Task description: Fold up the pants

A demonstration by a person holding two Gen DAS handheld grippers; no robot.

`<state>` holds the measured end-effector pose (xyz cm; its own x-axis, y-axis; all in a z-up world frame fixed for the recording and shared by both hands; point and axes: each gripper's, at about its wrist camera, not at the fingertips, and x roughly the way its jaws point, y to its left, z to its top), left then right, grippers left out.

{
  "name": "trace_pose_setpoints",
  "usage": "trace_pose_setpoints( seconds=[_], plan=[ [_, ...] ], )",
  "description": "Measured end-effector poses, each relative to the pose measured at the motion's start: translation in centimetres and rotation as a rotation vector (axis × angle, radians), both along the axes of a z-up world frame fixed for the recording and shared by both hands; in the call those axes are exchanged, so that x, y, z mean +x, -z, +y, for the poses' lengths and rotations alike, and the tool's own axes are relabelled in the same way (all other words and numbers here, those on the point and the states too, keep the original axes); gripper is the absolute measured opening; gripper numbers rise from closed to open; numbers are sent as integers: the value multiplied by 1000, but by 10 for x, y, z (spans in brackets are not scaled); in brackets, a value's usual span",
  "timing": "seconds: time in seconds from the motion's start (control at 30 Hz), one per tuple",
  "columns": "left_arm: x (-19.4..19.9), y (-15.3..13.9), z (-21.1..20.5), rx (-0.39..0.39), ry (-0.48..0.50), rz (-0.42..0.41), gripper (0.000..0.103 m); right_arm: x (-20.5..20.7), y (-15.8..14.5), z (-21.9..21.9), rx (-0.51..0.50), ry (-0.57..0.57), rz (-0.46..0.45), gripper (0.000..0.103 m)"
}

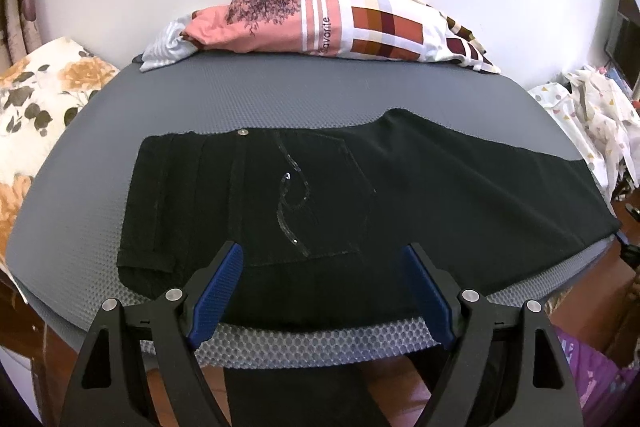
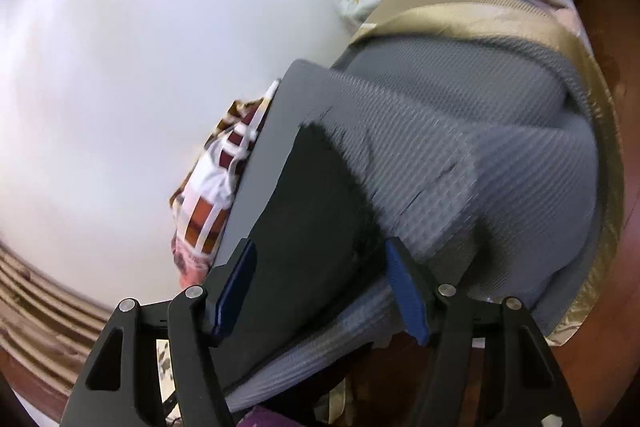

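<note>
Black pants (image 1: 360, 195) lie flat on a grey mat (image 1: 192, 99), waistband to the left, legs running to the right edge, a sequin swirl on the back pocket (image 1: 292, 195). My left gripper (image 1: 322, 255) is open, its blue pads just above the pants' near edge by the pocket. In the tilted right wrist view my right gripper (image 2: 320, 263) is open, its fingers on either side of the black pant leg end (image 2: 312, 203) at the mat's edge (image 2: 460, 147). Neither holds cloth.
A pile of pink and checked clothes (image 1: 328, 23) sits at the mat's far edge, also in the right wrist view (image 2: 212, 199). A floral cushion (image 1: 36, 107) is at left. Dotted white fabric (image 1: 592, 111) is heaped at right. A white wall is behind.
</note>
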<state>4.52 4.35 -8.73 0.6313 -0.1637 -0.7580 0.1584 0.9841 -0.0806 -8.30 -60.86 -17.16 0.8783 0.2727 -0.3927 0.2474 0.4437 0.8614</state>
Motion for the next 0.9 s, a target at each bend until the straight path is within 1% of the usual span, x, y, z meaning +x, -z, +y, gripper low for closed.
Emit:
trace_pose_setpoints(
  seconds=[0.03, 0.1, 0.13, 0.17, 0.23, 0.27, 0.3, 0.33, 0.4, 0.73, 0.83, 0.87, 0.9],
  plan=[
    [-1, 0, 0, -1, 2, 1, 82, 1, 2, 2, 30, 1, -10, 64],
    [0, 1, -1, 1, 8, 3, 82, 3, 4, 5, 45, 6, -15, 64],
    [0, 1, -2, 2, 9, 3, 82, 5, 2, 8, 31, 7, -10, 64],
    [-1, 2, -3, 2, 11, 4, 82, 9, -1, 13, -10, 4, 15, 61],
    [-1, 2, -5, 4, 16, 7, 82, 16, -6, 22, -84, 9, 71, 49],
    [-1, 2, -5, 6, 18, 8, 82, 20, -7, 26, -122, 6, 117, 33],
    [-1, 2, -6, 8, 19, 8, 82, 24, -6, 29, -153, 5, 156, 14],
    [-2, 2, -6, 9, 18, 7, 82, 25, -4, 30, -162, 5, 173, 11],
    [-3, 1, -5, 3, 17, 4, 82, 22, 0, 27, -140, 13, 164, 6],
    [2, 7, 7, -32, -11, 33, 82, 13, 10, 20, -57, 31, 123, 5],
    [3, 10, 11, -44, -27, 38, 82, 13, 9, 19, -60, 32, 129, 5],
    [3, 10, 12, -36, -35, 35, 82, 14, 9, 19, -58, 29, 132, 6],
    [4, 11, 11, -26, -41, 32, 82, 16, 8, 18, -49, 26, 130, 10]
  ],
)
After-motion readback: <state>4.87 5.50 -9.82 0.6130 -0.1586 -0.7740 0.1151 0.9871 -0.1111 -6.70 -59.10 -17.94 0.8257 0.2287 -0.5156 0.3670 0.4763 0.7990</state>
